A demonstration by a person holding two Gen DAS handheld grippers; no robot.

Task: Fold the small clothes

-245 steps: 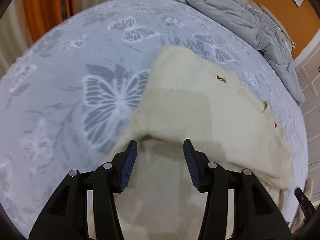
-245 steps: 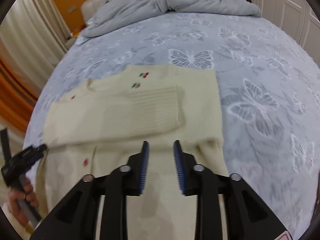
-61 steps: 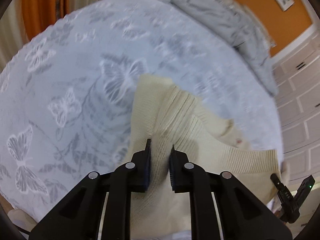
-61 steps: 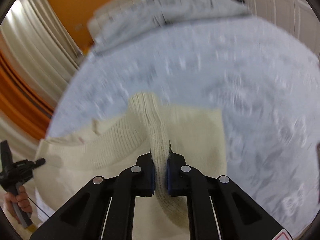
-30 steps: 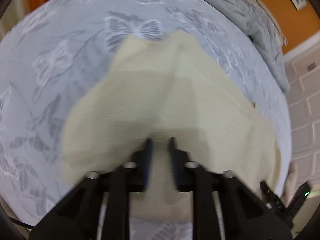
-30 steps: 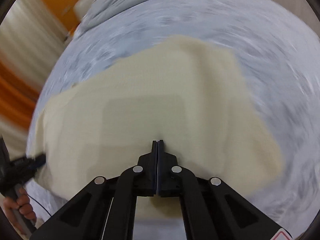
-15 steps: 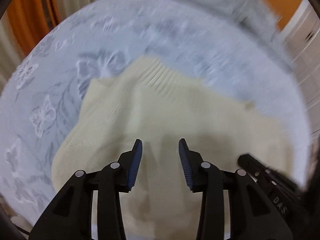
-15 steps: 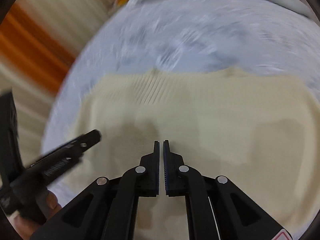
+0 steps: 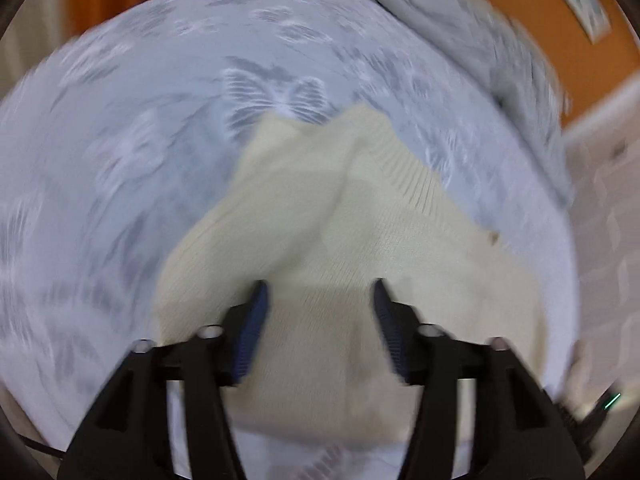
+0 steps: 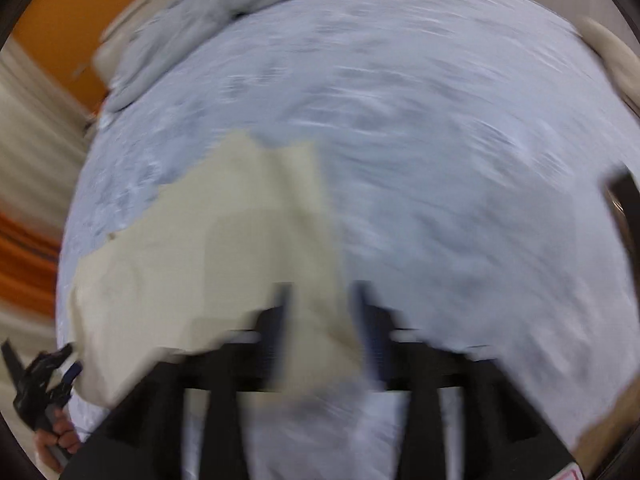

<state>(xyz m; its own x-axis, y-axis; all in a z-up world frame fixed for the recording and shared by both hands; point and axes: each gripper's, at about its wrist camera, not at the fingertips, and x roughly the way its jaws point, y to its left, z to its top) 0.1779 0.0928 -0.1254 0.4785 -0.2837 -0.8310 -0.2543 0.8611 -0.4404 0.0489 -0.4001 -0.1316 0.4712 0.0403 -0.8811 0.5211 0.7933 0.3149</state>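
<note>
Two grippers hang over one cream knitted sweater (image 9: pixel 320 240) that lies folded on a bed sheet (image 9: pixel 120 160) printed with grey butterflies. In the left wrist view the left gripper (image 9: pixel 320 300) has its jaws spread wide, holding nothing, with the knit lying flat below and between them. The sweater fills that view from the centre down to 6 o'clock, and a ribbed band runs across it toward 1 o'clock. In the right wrist view, which is smeared by motion, the right gripper (image 10: pixel 320 308) is also parted and empty, poised over the sweater's right-hand edge, where cream cloth meets sheet. There the garment spreads from the centre out to 8 o'clock, and the left gripper shows small at 8 o'clock, at the sweater's near-left corner. A crumpled grey duvet (image 10: pixel 192 12) lies well apart at 11 o'clock.

Judging by the layered, compact shape and both tools let go, a fold looks just laid down and the step in hand is the release and the move to a fresh hold. The outline is uneven at the far end, with two peaks at 12 o'clock in the left view, so the next move probably calls for either squaring those edges or pinching the near hem at two points for another fold. Soft knit will likely sag and shift if gripped at a single layer.
</note>
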